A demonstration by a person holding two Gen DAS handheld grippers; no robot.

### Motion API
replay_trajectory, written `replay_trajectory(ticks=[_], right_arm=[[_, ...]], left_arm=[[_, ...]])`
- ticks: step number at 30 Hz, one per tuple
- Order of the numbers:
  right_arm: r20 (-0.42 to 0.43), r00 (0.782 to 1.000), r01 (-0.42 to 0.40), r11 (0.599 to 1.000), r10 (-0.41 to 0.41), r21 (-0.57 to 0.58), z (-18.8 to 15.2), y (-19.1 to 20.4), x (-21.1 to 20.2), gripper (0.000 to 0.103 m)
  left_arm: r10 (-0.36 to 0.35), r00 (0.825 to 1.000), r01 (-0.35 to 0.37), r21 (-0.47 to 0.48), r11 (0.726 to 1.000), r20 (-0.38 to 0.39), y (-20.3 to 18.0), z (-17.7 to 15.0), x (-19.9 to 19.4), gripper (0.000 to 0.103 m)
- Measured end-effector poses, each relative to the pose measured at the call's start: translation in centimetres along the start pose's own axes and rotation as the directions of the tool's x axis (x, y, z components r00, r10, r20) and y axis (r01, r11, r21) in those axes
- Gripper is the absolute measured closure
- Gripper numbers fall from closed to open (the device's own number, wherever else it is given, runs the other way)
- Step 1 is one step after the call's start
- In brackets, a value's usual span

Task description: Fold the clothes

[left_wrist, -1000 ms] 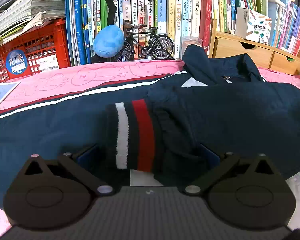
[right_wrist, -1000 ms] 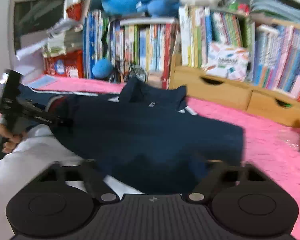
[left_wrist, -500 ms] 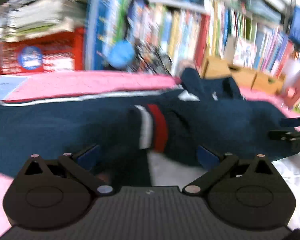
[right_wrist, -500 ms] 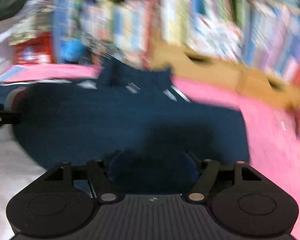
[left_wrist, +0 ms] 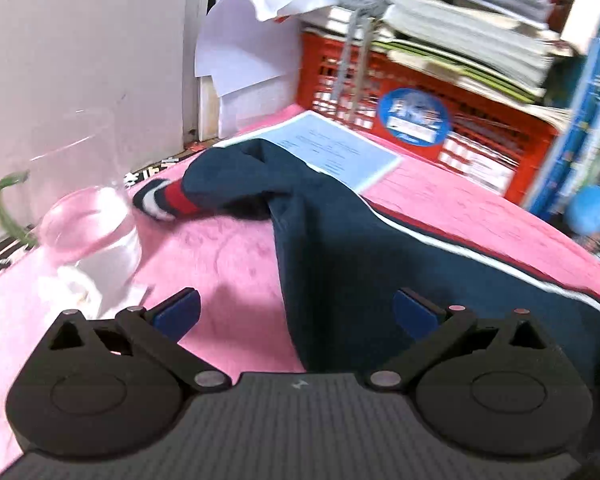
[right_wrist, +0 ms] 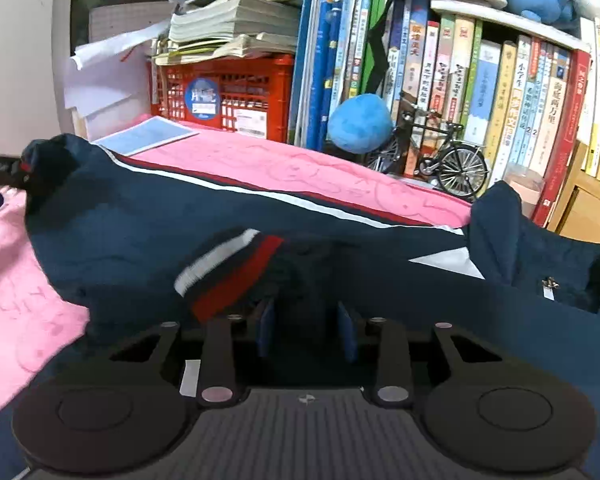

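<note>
Left wrist view alone shows you a glass jug (left_wrist: 90, 236) near the far cuff (left_wrist: 162, 202), left gripper (left_wrist: 296, 312) spread wide and empty over pink cloth (left_wrist: 228, 264), while your right gripper (right_wrist: 306, 330), jaws just narrowed, pinches the navy jacket (right_wrist: 140, 228) beside its near cuff (right_wrist: 228, 274).

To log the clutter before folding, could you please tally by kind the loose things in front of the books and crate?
navy jacket: 1
glass jug: 1
blue printed sheet: 1
model bicycle: 1
blue ball: 1
Total: 5
</note>
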State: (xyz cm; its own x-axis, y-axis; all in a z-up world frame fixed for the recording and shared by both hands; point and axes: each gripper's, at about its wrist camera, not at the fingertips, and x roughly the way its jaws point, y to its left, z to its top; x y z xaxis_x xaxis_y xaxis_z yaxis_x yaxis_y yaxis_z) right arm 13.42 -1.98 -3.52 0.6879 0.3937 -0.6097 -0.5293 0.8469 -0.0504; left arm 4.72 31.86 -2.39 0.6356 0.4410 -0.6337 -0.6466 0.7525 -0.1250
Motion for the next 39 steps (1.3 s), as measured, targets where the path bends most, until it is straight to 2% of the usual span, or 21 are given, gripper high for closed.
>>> replay_trajectory(ticks=[1, 3, 4, 5, 8, 10, 11, 13, 15, 20, 21, 22, 23, 24, 25, 26, 29, 30, 32, 35, 39], right_arm=[[-0.002, 1.0, -0.003, 1.0, 0.003, 0.012, -0.1, -0.2, -0.1, 0.064], [-0.006, 1.0, -0.008, 0.999, 0.008, 0.037, -0.2, -0.7, 0.0, 0.059], [-0.007, 1.0, -0.001, 0.999, 0.002, 0.044, -0.3, -0.9, -0.1, 0.055], [-0.007, 1.0, 0.006, 0.999, -0.005, 0.047, -0.3, -0.9, -0.1, 0.053], [-0.013, 1.0, 0.029, 0.997, -0.028, 0.069, -0.4, -1.3, 0.0, 0.04], [-0.026, 0.999, 0.039, 0.993, -0.036, 0.108, -0.4, -2.0, 0.3, 0.022], [-0.031, 0.999, 0.042, 0.991, -0.039, 0.126, -0.4, -2.3, 0.4, 0.019], [-0.037, 0.998, 0.055, 0.992, -0.052, 0.115, -0.4, -2.3, 0.4, 0.015], [-0.046, 0.996, 0.081, 0.994, -0.078, 0.071, -0.4, -2.0, 0.0, 0.012], [-0.051, 0.978, 0.196, 0.978, -0.2, -0.075, -1.1, -2.5, -4.0, 0.004], [-0.037, 0.974, 0.219, 0.97, -0.224, -0.102, -1.6, -3.0, -5.2, 0.002], [-0.026, 0.968, 0.244, 0.963, -0.248, -0.118, -2.1, -3.7, -6.6, 0.0], [-0.016, 0.962, 0.268, 0.954, -0.273, -0.132, -2.7, -4.5, -7.9, 0.0], [-0.014, 0.957, 0.286, 0.95, -0.29, -0.128, -3.2, -5.4, -8.8, 0.0], [-0.013, 0.952, 0.301, 0.947, -0.304, -0.109, -3.6, -6.4, -9.6, 0.0], [-0.012, 0.951, 0.307, 0.948, -0.309, -0.081, -3.8, -7.3, -10.3, 0.0], [0.005, 0.965, 0.263, 0.965, -0.263, -0.009, -3.7, -8.6, -11.7, 0.0], [0.024, 0.974, 0.227, 0.974, -0.227, -0.001, -3.5, -8.3, -11.9, 0.0], [0.079, 0.985, 0.153, 0.988, -0.152, -0.011, -2.5, -7.0, -11.7, 0.0], [0.121, 0.992, 0.027, 0.997, -0.018, -0.073, 0.1, -4.0, -10.2, 0.0], [0.056, 0.989, -0.124, 0.971, 0.138, -0.203, 4.6, 0.3, -6.8, 0.0]], left_arm=[[0.015, 1.0, -0.015, -0.006, 1.0, 0.013, -0.1, 0.3, 0.8, 0.0], [0.021, 0.999, -0.02, -0.027, 0.999, 0.043, -0.4, 0.9, 1.9, 0.021], [0.012, 0.998, -0.009, -0.043, 0.999, 0.055, -0.5, 1.1, 2.3, 0.067], [-0.014, 0.999, 0.016, -0.062, 0.998, 0.043, -0.6, 1.3, 2.4, 0.101], [-0.122, 0.988, 0.124, -0.02, 0.992, 0.096, -2.3, 1.3, 0.3, 0.101], [-0.215, 0.966, 0.205, 0.082, 0.975, 0.143, -4.7, 0.9, -2.1, 0.101], [-0.271, 0.95, 0.248, 0.149, 0.957, 0.159, -6.3, 0.6, -3.4, 0.101], [-0.387, 0.908, 0.335, 0.276, 0.901, 0.161, -9.8, -0.3, -5.9, 0.101], [-0.492, 0.86, 0.406, 0.402, 0.821, 0.135, -13.0, -1.8, -8.5, 0.1], [-0.627, 0.779, 0.519, 0.595, 0.614, -0.032, -18.7, -7.1, -11.9, 0.095], [-0.627, 0.775, 0.531, 0.622, 0.575, -0.082, -19.7, -8.4, -11.9, 0.092], [-0.614, 0.778, 0.533, 0.654, 0.537, -0.129, -20.5, -9.9, -11.9, 0.08], [-0.589, 0.79, 0.52, 0.695, 0.496, -0.171, -21.3, -11.7, -11.9, 0.057], [-0.561, 0.805, 0.496, 0.74, 0.454, -0.195, -22.0, -13.4, -12.0, 0.047], [-0.535, 0.822, 0.458, 0.785, 0.417, -0.195, -22.4, -15.1, -12.3, 0.02], [-0.513, 0.837, 0.421, 0.822, 0.383, -0.189, -22.8, -16.6, -12.6, 0.013], [-0.509, 0.853, 0.343, 0.86, 0.378, -0.116, -22.3, -17.6, -14.1, 0.01], [-0.505, 0.854, 0.358, 0.846, 0.395, -0.126, -22.0, -17.5, -14.1, 0.01], [-0.511, 0.846, 0.415, 0.786, 0.458, -0.149, -21.1, -17.1, -13.4, 0.007], [-0.533, 0.819, 0.523, 0.657, 0.544, -0.21, -19.8, -16.1, -11.5, 0.003], [-0.533, 0.808, 0.561, 0.601, 0.569, -0.249, -19.2, -15.6, -10.9, 0.0]])
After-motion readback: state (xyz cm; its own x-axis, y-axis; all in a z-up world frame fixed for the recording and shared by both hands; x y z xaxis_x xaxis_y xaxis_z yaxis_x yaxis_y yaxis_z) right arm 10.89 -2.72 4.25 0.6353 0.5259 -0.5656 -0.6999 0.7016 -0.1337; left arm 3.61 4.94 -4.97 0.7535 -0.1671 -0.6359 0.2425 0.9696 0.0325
